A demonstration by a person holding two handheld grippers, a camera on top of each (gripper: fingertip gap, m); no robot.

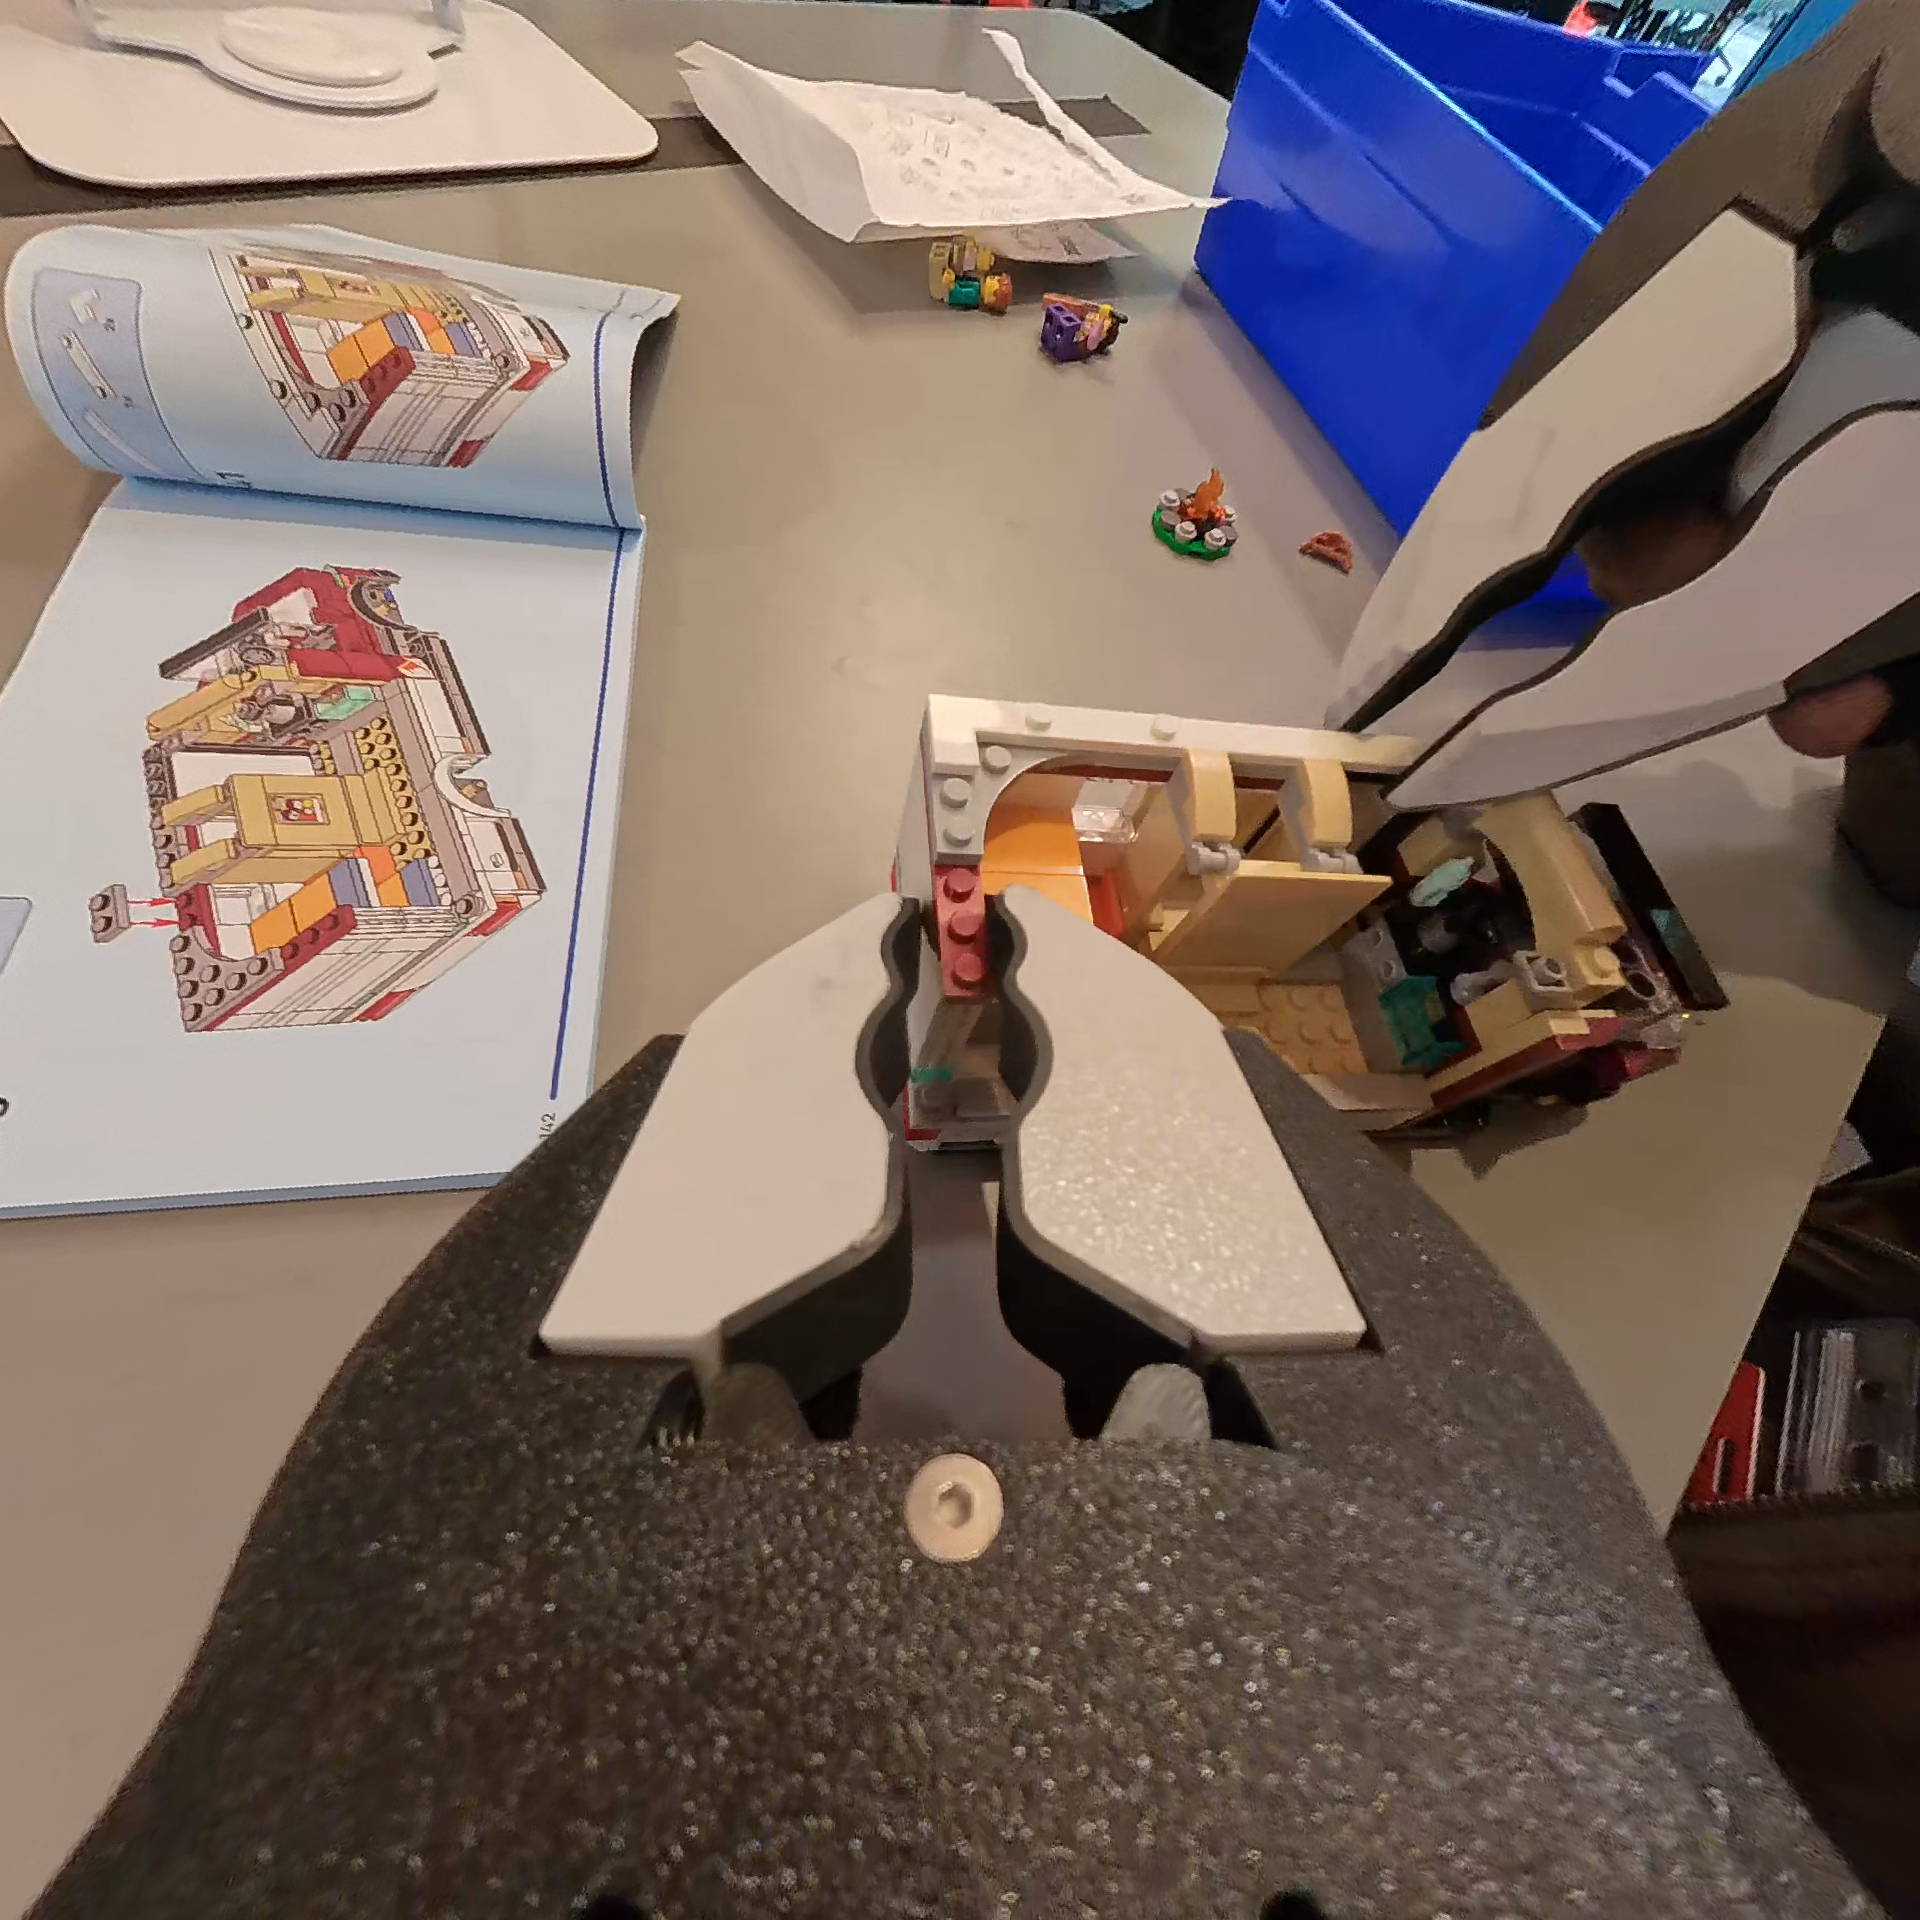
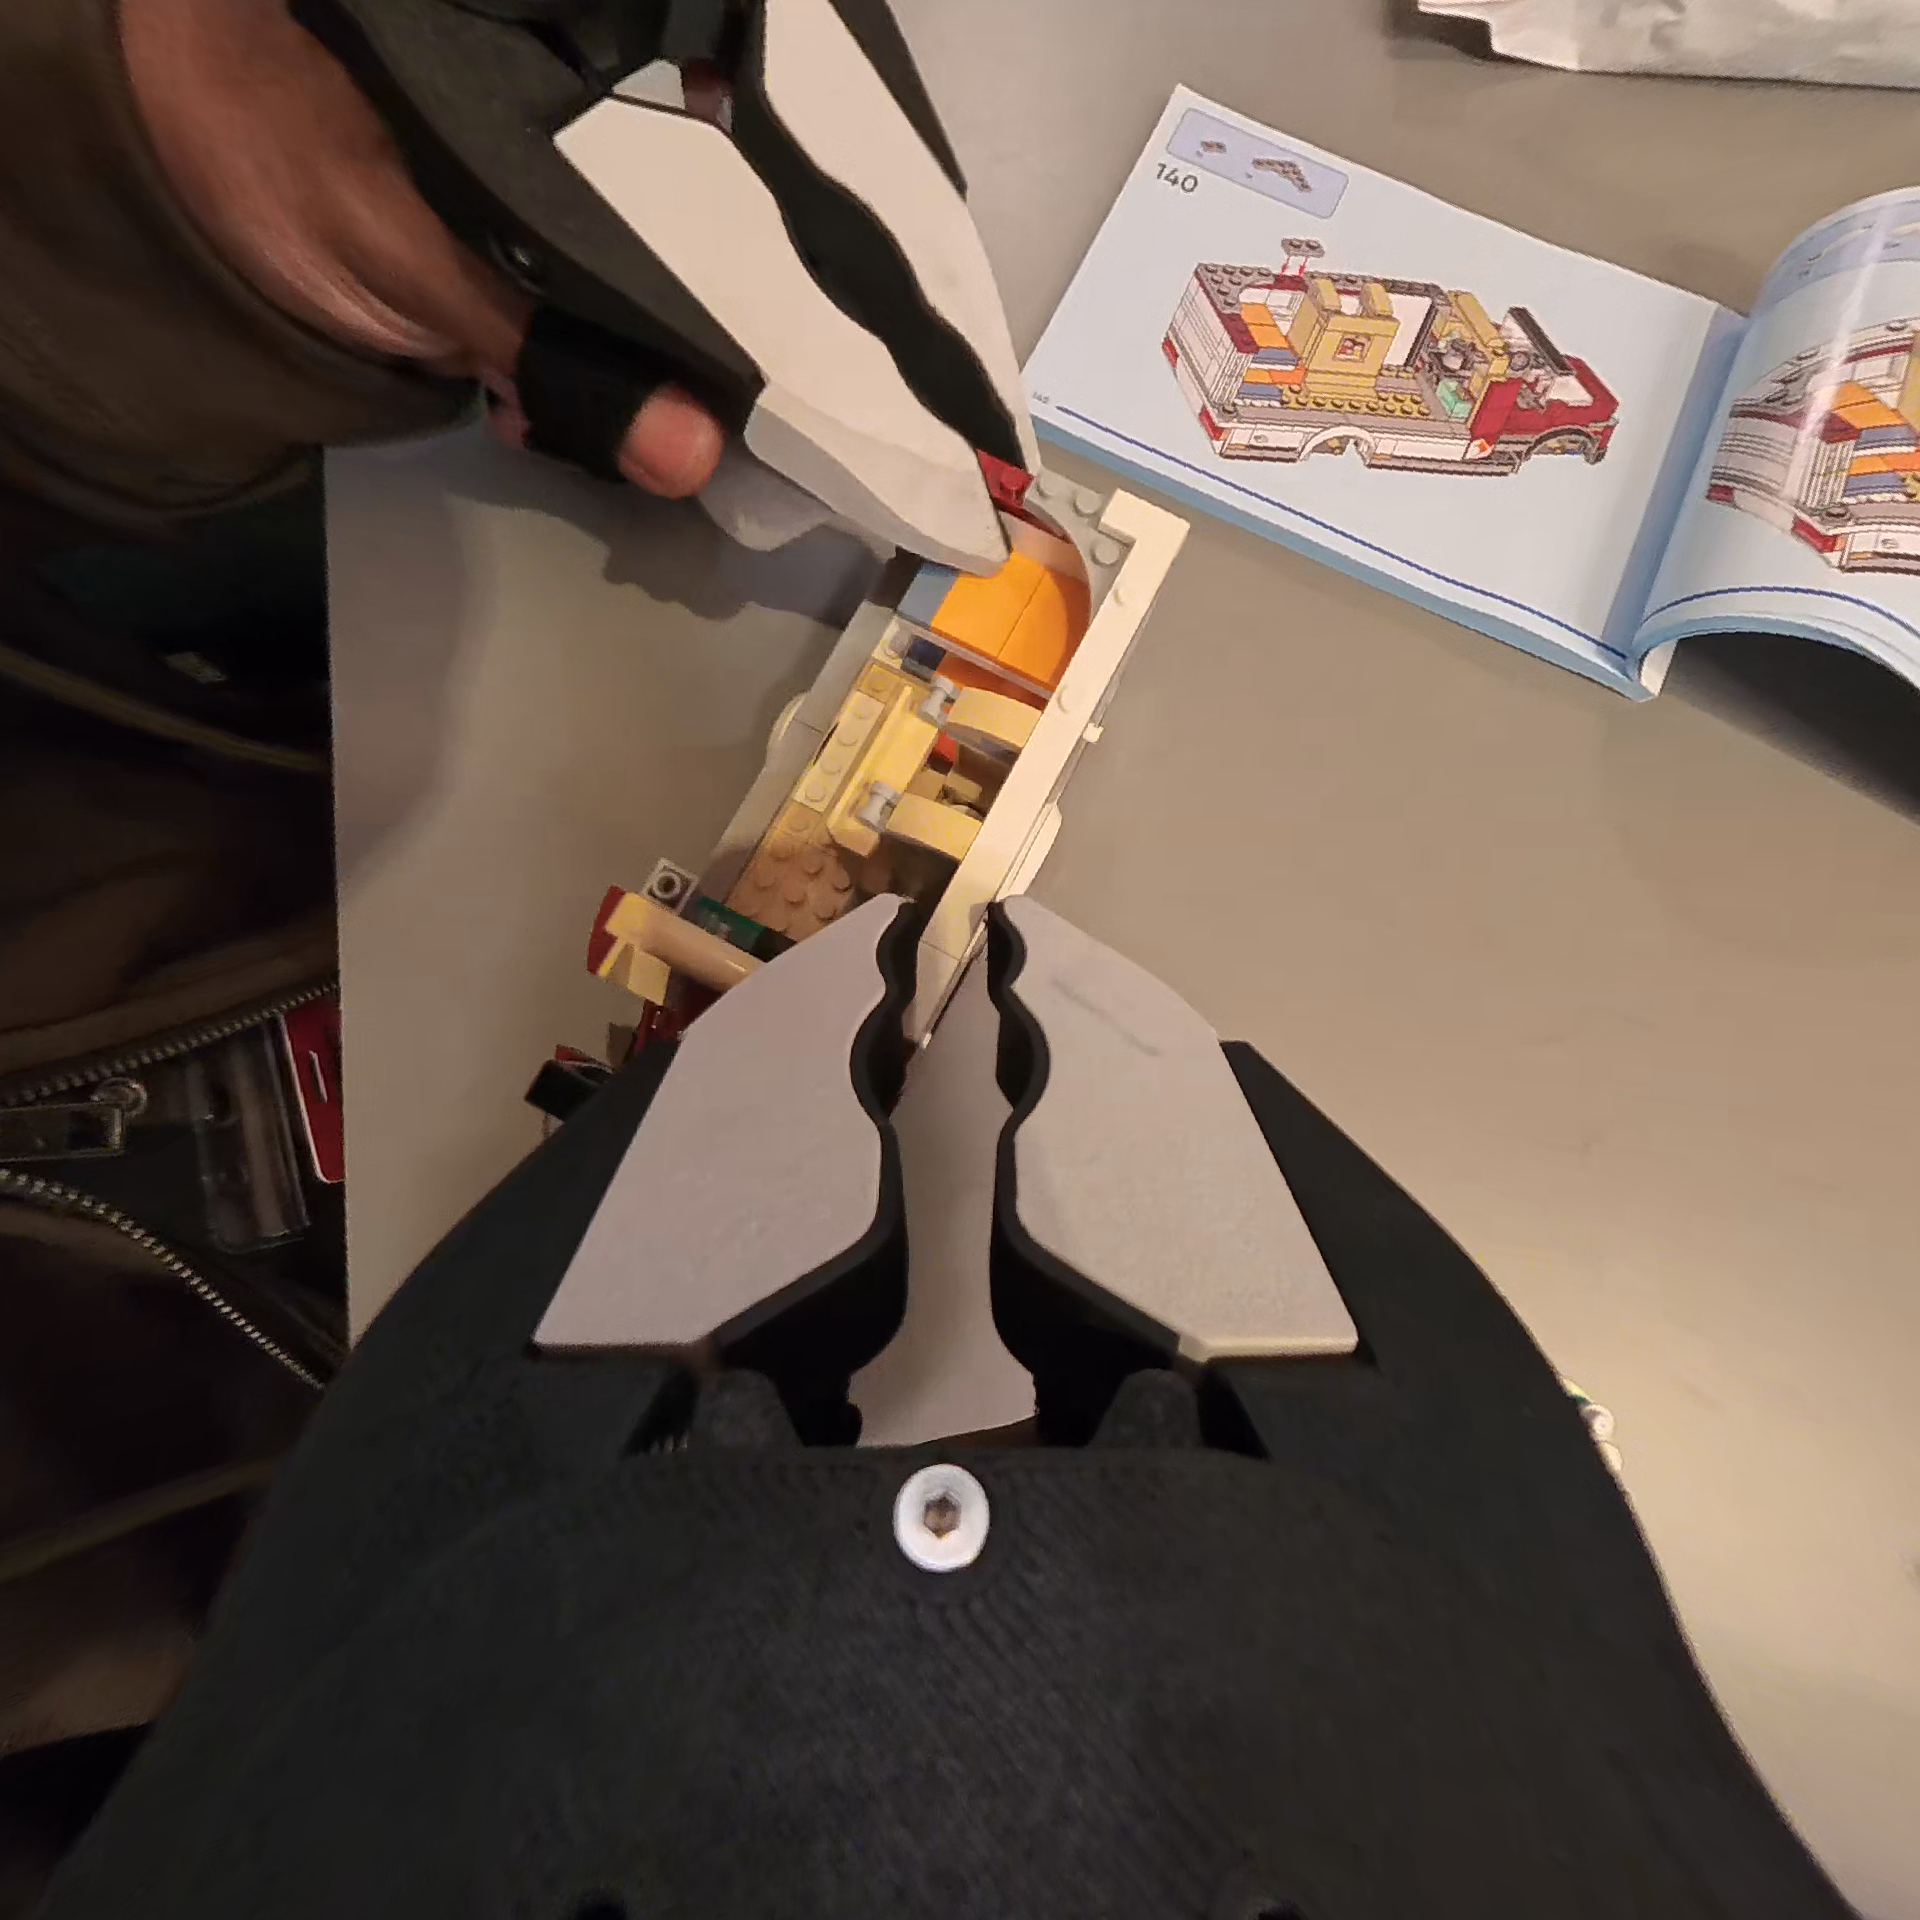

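Grey table [image 1: 831, 582], matte, carrying everything. Blue bin [image 1: 1382, 260] at the far right edge. Open instruction booklet [image 1: 343, 790] lies along the left side, one page curled over; pictures of a brick-built van on both pages. White paper bag [image 1: 935, 145] toward the far edge, with a white tray [image 1: 312, 114] at the far left corner.

Toy brick van [image 1: 1226, 894], partly built, sits near the middle of the table toward the near edge, roof off, tan and orange interior showing, white wall along one side.

Left gripper [image 1: 951, 920] closed on the dark red brick strip [image 1: 964, 935] at one end corner of the van; both fingers press against it. Right gripper [image 2: 943, 920] closed on the white side wall [image 2: 1081, 707] at the van's opposite end; the wall edge runs between the fingertips, both touching.

Small bits on the far half of the table: a campfire piece [image 1: 1195, 514] on a green disc, a purple brick cluster [image 1: 1081, 327], a tan and teal cluster [image 1: 966, 272], a brown wedge piece [image 1: 1327, 548] just beside the bin.

A person's hand [image 2: 623, 426] in a fingerless glove holds the left gripper.
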